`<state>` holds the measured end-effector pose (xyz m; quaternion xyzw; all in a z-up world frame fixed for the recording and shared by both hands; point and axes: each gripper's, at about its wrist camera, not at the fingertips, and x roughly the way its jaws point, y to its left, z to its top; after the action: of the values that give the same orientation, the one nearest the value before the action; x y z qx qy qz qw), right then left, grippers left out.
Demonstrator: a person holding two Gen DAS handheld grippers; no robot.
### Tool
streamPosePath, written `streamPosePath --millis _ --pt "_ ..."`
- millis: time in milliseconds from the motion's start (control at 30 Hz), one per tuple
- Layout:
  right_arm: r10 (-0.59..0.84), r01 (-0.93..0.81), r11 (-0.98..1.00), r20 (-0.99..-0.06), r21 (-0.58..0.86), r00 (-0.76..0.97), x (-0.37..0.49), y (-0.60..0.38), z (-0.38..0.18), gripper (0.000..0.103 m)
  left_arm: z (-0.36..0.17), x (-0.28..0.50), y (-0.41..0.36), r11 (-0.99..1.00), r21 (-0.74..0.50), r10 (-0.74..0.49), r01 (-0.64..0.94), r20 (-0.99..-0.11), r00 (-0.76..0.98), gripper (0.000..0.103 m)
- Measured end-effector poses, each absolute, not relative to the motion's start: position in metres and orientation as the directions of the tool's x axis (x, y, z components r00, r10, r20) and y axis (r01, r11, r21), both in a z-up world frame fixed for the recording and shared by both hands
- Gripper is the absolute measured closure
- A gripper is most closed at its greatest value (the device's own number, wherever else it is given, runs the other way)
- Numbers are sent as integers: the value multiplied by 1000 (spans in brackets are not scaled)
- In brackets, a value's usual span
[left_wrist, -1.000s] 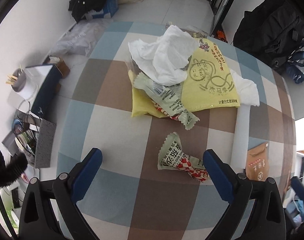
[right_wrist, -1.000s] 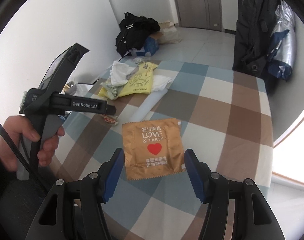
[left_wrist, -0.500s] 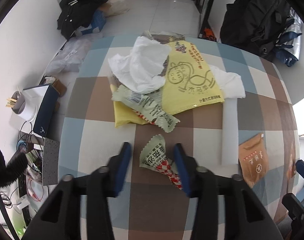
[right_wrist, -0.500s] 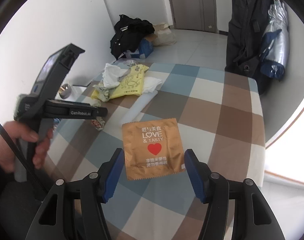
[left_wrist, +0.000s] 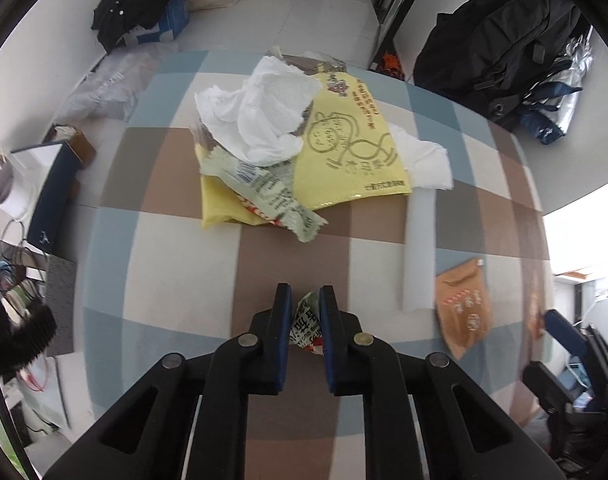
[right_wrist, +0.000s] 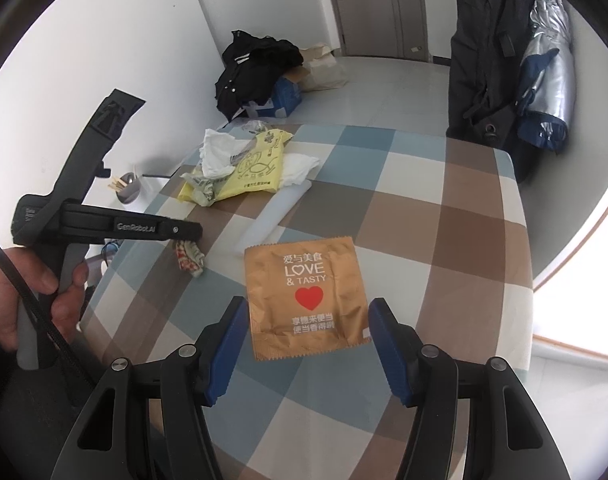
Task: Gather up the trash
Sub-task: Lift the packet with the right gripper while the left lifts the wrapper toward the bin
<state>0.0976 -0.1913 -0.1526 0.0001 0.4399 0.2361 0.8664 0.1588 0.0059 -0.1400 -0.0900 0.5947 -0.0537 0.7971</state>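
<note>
We have our left gripper [left_wrist: 305, 300] pointed steeply down at the checked tablecloth [left_wrist: 175, 264], its blue fingers closing on a crumpled snack wrapper [left_wrist: 306, 326] — green and white with a red-and-white checked end. The wrapper sits squeezed between the pads, its long axis running along the fingers, green end toward the tips and checked end back toward the hinge.

From the right wrist view we see what the left one hides: the same wrapper [right_wrist: 188, 258] hangs below the left gripper's tip, its lower end at or just above the cloth — we cannot tell which — near the table's left edge, and a hand [right_wrist: 27, 280] grips the tool's handle.

Our right gripper [right_wrist: 301, 318] stands about half open with nothing in it. Between its fingers, flat on the cloth, lies a square orange sachet [right_wrist: 306, 298] printed "LOVE & TASTY" with a red heart, the text reading upright toward us. Neither finger touches it.

The left wrist view looks down on the far pile: a yellow bag [left_wrist: 344, 152] with crumpled white tissue [left_wrist: 263, 116] on top and a long pale-green wrapper [left_wrist: 271, 196] lying diagonally across its near edge. A white strip [left_wrist: 420, 248] lies between the pile and the sachet.
</note>
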Motion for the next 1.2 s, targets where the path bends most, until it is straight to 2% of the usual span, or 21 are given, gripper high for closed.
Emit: streamPosePath --millis 633,1000,1200 --pt "394 -424 889 -762 173 514 88 -181 -151 42 -113 138 11 963 -269 -257 18 -896 363 96" --pt "446 -403 883 -702 243 555 74 -187 -126 42 -95 117 19 966 -256 -244 34 -865 439 96" --pt "450 -423 879 -670 218 590 54 -187 -110 42 -82 105 21 968 -250 -235 33 -845 481 96"
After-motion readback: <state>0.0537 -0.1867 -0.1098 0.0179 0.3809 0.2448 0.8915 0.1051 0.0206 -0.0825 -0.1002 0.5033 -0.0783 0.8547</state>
